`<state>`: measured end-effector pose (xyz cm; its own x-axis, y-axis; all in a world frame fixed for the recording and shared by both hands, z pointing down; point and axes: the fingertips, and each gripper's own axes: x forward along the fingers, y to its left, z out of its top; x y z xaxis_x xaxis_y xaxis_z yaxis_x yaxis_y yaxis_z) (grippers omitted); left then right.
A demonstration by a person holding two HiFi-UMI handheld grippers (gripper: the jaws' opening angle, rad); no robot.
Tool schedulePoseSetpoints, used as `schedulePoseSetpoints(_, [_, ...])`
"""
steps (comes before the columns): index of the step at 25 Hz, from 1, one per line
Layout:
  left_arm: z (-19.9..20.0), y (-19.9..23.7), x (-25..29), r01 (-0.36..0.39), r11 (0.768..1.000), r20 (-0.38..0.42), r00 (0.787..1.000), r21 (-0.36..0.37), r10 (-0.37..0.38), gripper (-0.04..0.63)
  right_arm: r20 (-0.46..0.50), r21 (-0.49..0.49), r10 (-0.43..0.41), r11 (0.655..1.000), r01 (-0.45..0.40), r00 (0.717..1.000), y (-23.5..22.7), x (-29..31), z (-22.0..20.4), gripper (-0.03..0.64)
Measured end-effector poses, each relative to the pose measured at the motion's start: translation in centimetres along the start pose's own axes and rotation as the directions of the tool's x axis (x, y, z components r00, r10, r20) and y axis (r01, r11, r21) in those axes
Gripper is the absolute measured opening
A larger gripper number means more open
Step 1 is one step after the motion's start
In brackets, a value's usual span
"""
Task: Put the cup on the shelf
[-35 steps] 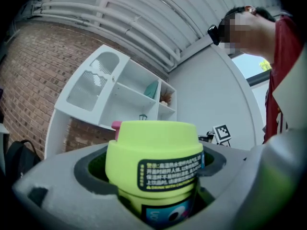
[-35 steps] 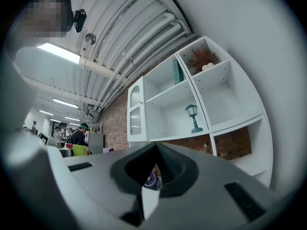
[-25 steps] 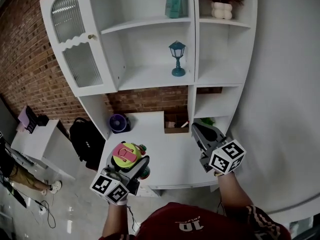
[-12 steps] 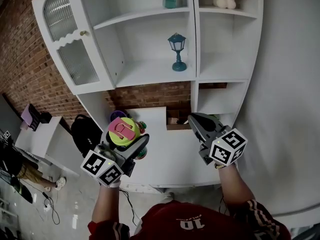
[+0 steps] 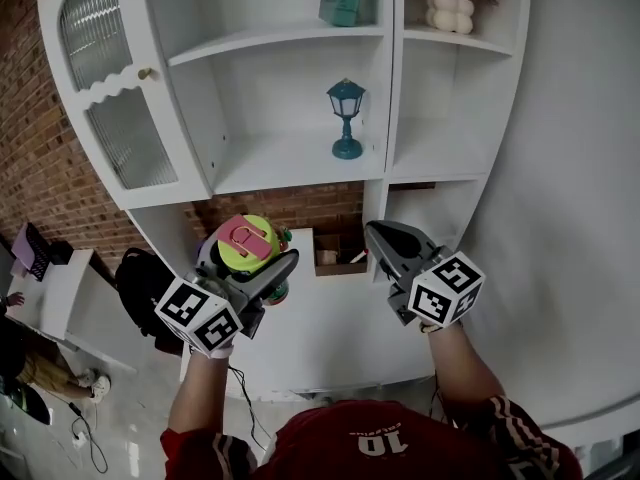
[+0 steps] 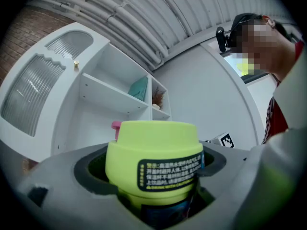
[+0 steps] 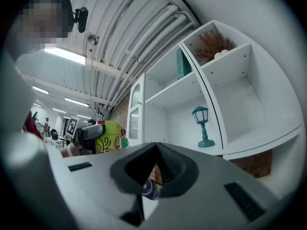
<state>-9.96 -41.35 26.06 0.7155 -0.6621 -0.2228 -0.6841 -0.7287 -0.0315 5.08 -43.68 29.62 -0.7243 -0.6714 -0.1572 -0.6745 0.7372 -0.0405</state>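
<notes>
Count: 2 tools, 1 cup. Left tool [image 5: 250, 258] grips the lime-green lidded plastic cup with pink flip handle [image 5: 243, 243], lower left of centre; right tool [image 5: 378, 233] is clenched on nothing. One teal lantern figurine [image 5: 346, 118] occupies the white shelf unit [image 5: 290, 163], upper centre, well apart from the cup.

Lime-lidded cup [image 5: 244, 241] upright in jaws — clear of white shelf [image 5: 270, 164]

I read the lid of the cup [image 6: 153, 166] as smooth matt plastic. The shelf [image 5: 290, 163] looks satin white, the brick wall [image 5: 40, 168] rough.
</notes>
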Motion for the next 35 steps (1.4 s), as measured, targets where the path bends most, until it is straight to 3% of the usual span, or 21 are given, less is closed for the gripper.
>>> schedulePoseSetpoints(4, [1.1, 1.9, 1.7, 0.056, 0.998, 0.015, 0.998, 0.001, -0.056, 0.468, 0.002, -0.025, -0.02, 0.999, 0.02, 1.0, -0.3, 1.4, 0.4, 0.005])
schedulePoseSetpoints(10, [3.6, 3.5, 4.2, 0.156, 0.985, 0.049, 0.987, -0.076, -0.153, 0.468, 0.022, -0.039, -0.036, 0.999, 0.037, 0.999, -0.6, 3.4, 1.4, 0.005])
schedulePoseSetpoints(15, [5.7, 5.1, 6.4, 0.224, 0.974, 0.042, 0.974, -0.044, -0.222, 0.468, 0.04, -0.059, -0.036, 0.998, 0.038, 0.999, -0.3, 5.3, 2.7, 0.005])
schedulePoseSetpoints(19, [6.6, 6.7, 8.3, 0.268, 0.961, 0.042, 0.963, -0.07, -0.266, 0.468, 0.057, -0.077, -0.034, 0.996, 0.038, 0.998, -0.1, 6.7, 3.4, 0.005])
schedulePoseSetpoints(32, [7.0, 12.8, 13.3, 0.275, 0.956, 0.023, 0.961, -0.103, -0.274, 0.468, 0.088, -0.129, -0.098, 0.986, 0.109, 0.991, -0.5, 10.4, 4.8, 0.005])
schedulePoseSetpoints(35, [6.6, 14.1, 14.5, 0.271, 0.956, 0.015, 0.962, -0.114, -0.271, 0.468, 0.063, -0.095, -0.099, 0.99, 0.105, 0.993, -0.7, 11.2, 4.1, 0.005])
